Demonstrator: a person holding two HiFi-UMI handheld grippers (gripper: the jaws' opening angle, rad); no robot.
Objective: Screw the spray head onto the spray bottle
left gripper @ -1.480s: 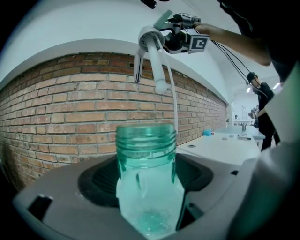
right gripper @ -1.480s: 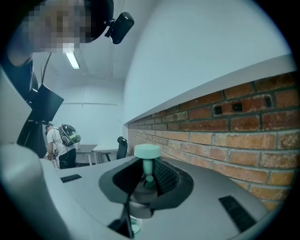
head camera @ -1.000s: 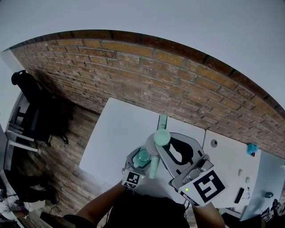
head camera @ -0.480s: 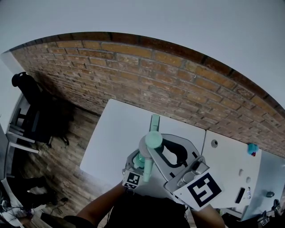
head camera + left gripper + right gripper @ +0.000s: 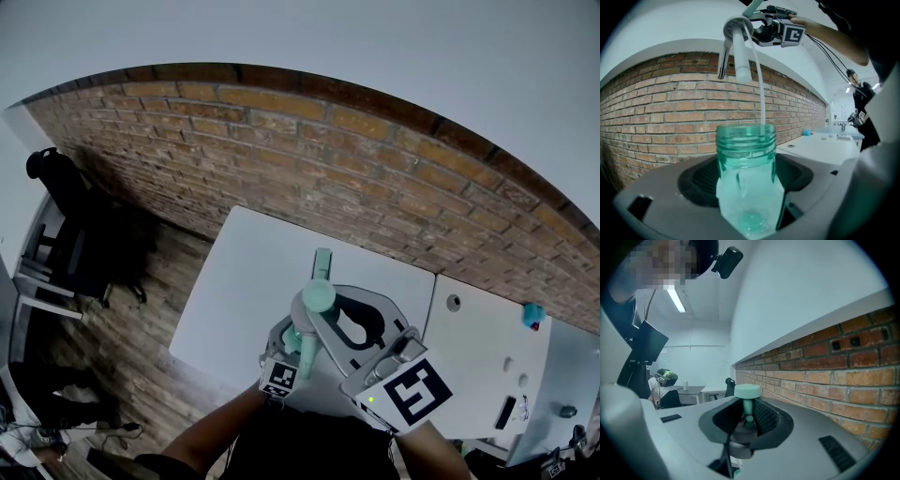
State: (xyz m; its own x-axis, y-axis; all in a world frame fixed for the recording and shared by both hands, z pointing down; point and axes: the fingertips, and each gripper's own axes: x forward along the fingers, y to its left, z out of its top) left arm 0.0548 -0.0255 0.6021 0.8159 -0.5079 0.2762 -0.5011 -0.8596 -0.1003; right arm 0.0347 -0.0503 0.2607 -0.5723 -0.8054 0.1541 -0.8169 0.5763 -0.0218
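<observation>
- Spray bottle, clear teal plastic with a threaded open neck, stands upright between the fingers of the left gripper, which pinch its body from both sides.
- Spray head sits in the right gripper, whose fingers are closed narrowly on its stem, the pale green top standing above the pads.
- From the left gripper view, the spray head hangs well above the bottle and apart from the neck. Its thin dip tube runs down to the rim of the mouth; whether the tip is inside cannot be told.
- In the head view, the right gripper's body and marker cube cover much of the bottle and part of the white table below.
- Brick wall runs behind the table, with a plain pale wall above it.
- Second white table adjoins on the right, and a small blue object lies at its far edge.
- Dark chair stands on the wooden floor, well apart to the left.
- Strip light glows on the ceiling in the right gripper view.
</observation>
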